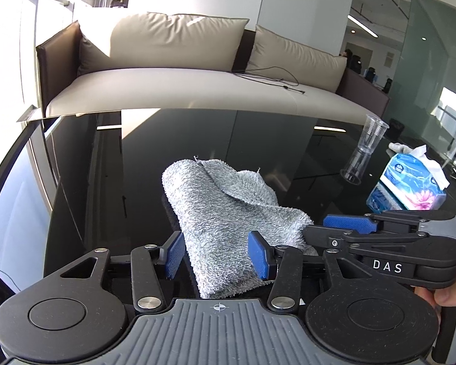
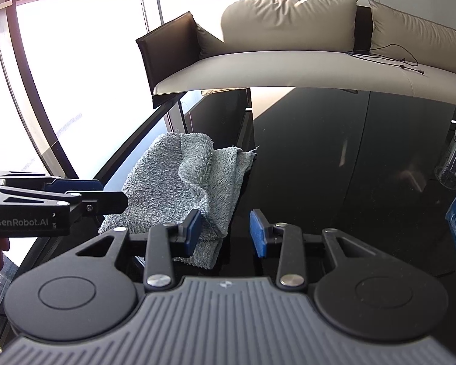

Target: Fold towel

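towel (image 1: pixel 228 222) sits on the black glass table (image 1: pixel 106 182), near edge, already doubled over into a long bundle, so at least one fold looks done. Not tidy though: top layer is rumpled, one flap draped skewed across the far end, corners don't line up

left gripper (image 1: pixel 217 257) fingers wide, straddling the near end of the towel, pads not closed on it. right gripper (image 2: pixel 225 232) also spread wide, nothing between the pads; its left pad (image 2: pixel 193 232) is at or over the towel's near right edge, contact unclear

Judgement: mid-task. Left to do: square up the layers, probably one more fold, flatten

plastic cup (image 1: pixel 372 135) and tissue pack (image 1: pixel 413 182) well off to the right, not in the way
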Demonstrator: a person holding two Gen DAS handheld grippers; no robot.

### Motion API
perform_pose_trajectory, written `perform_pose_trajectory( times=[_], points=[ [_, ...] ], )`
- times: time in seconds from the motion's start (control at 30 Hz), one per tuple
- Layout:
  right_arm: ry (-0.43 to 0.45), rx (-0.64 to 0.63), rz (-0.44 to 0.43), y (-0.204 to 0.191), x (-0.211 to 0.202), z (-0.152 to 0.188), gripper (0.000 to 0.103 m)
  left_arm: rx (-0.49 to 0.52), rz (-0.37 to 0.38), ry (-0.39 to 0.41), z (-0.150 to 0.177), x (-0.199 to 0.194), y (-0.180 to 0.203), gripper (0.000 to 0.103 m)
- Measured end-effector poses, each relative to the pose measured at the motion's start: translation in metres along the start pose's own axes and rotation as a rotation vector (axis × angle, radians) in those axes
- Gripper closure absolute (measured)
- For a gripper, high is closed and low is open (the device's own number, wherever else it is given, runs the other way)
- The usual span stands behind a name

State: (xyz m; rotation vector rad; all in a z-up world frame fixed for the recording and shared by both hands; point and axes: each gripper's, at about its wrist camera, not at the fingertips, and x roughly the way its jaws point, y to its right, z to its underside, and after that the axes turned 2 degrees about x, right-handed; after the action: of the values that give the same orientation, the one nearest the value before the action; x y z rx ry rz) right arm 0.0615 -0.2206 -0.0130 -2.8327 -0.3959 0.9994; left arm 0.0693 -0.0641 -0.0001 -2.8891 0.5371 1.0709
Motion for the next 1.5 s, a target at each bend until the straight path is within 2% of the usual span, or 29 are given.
perform_pose_trajectory(
  times=[0.27,0.3,0.37,0.4,0.47,0.57,0.8,1.0,1.13,1.2,1.33,1.5],
  points=[
    [-0.013,-0.027,-0.031,-0.009,-0.003,0.003,0.066,0.057,0.006,-0.010,0.007,-0.002,0.008,0.062],
    [-0.017,-0.034,-0.029,-0.010,-0.003,0.004,0.069,0.060,0.003,-0.013,0.007,-0.001,0.008,0.065],
    [-0.031,-0.037,-0.025,-0.011,0.000,0.005,0.095,0.058,0.004,-0.023,0.008,0.001,0.007,0.073],
    [-0.034,-0.034,-0.027,-0.011,0.001,0.005,0.096,0.056,0.005,-0.028,0.009,0.003,0.008,0.079],
    [-0.033,-0.036,-0.031,-0.012,0.002,0.005,0.099,0.059,0.004,-0.033,0.010,0.005,0.008,0.082],
    [-0.011,-0.039,-0.039,-0.014,-0.002,0.003,0.101,0.060,-0.002,-0.033,0.011,0.005,0.009,0.089],
    [0.009,-0.020,-0.075,-0.014,-0.016,-0.004,0.101,0.040,-0.018,-0.034,0.010,0.004,0.004,0.091],
    [-0.053,-0.006,-0.107,-0.013,-0.017,-0.002,0.101,0.032,-0.019,-0.046,0.011,0.006,0.001,0.091],
    [-0.147,-0.064,-0.113,-0.018,-0.005,0.007,0.100,0.038,-0.022,-0.060,0.012,0.008,0.002,0.091],
    [-0.120,-0.079,-0.122,-0.020,-0.010,0.004,0.099,0.039,-0.024,-0.063,0.013,0.008,0.002,0.091],
    [-0.054,-0.070,-0.116,-0.018,-0.020,-0.002,0.088,0.037,-0.027,-0.070,0.013,0.009,0.001,0.091],
    [0.004,-0.032,-0.073,-0.016,-0.014,-0.008,0.087,0.041,-0.029,-0.074,0.014,0.009,0.002,0.091]
  ],
)
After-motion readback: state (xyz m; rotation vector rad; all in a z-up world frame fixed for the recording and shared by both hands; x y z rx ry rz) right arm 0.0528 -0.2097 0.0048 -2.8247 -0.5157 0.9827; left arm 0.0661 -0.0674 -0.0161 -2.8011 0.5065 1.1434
